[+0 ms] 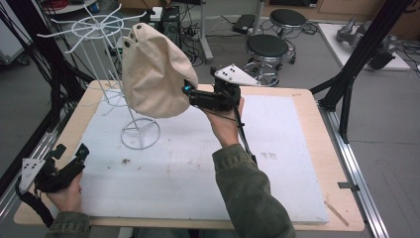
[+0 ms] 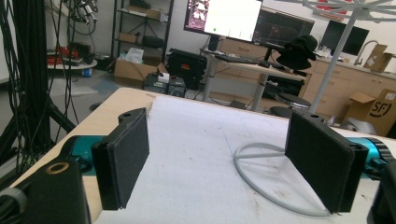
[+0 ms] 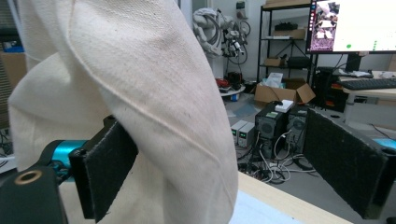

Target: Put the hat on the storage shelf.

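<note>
A cream canvas hat (image 1: 153,74) hangs on a white wire rack (image 1: 141,134) at the table's back left. My right gripper (image 1: 188,94) is raised against the hat's right side and is open. In the right gripper view the hat (image 3: 154,93) hangs between the wide-apart jaws, its cloth lying against the left one, and my right gripper (image 3: 229,168) is not closed on it. My left gripper (image 1: 72,150) rests low at the front left corner, open and holding nothing. In the left gripper view my left gripper (image 2: 224,163) faces the rack's base ring (image 2: 261,182).
A white foam mat (image 1: 208,163) covers most of the wooden table (image 1: 307,99). Two black stools (image 1: 267,47) stand behind the table, black frame posts (image 1: 354,64) rise at the right, and cables hang at the left. A sleeved forearm crosses the mat's middle.
</note>
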A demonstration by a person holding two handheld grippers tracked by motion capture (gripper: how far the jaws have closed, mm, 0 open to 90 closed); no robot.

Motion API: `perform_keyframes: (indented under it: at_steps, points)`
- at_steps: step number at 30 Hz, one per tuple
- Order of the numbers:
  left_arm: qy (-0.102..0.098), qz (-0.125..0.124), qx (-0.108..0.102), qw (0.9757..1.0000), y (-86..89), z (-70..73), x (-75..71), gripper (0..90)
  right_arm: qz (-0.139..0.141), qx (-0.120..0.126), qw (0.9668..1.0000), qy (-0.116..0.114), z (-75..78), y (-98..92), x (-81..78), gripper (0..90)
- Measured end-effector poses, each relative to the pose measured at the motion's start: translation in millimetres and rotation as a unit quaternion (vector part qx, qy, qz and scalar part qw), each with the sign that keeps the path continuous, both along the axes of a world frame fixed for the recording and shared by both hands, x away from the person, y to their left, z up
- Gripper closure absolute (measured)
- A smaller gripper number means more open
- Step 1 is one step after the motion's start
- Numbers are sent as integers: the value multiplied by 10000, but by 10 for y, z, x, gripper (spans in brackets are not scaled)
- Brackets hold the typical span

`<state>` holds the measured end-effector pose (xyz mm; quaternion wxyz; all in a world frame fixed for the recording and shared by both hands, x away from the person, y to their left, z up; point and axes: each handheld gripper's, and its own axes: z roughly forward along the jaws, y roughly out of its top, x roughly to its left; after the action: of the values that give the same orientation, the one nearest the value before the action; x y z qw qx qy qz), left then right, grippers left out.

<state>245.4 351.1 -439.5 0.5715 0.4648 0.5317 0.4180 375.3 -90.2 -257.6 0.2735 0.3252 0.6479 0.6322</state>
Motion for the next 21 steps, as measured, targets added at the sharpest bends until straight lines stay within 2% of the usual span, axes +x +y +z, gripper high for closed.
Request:
perform_keyframes:
  at_steps: [3,11,21]
  points:
    - [5,2,6,10000,0,-1,-1,220,-76,-30,10000,-20,-22,-101,-44,104]
    - [17,-20,51,10000,-32,1,4,220,-304,97,9995,-1,-62,-407,-124,104]
    - [26,-25,48,10000,-39,3,-2,220,-479,123,9987,103,-173,-653,-197,104]
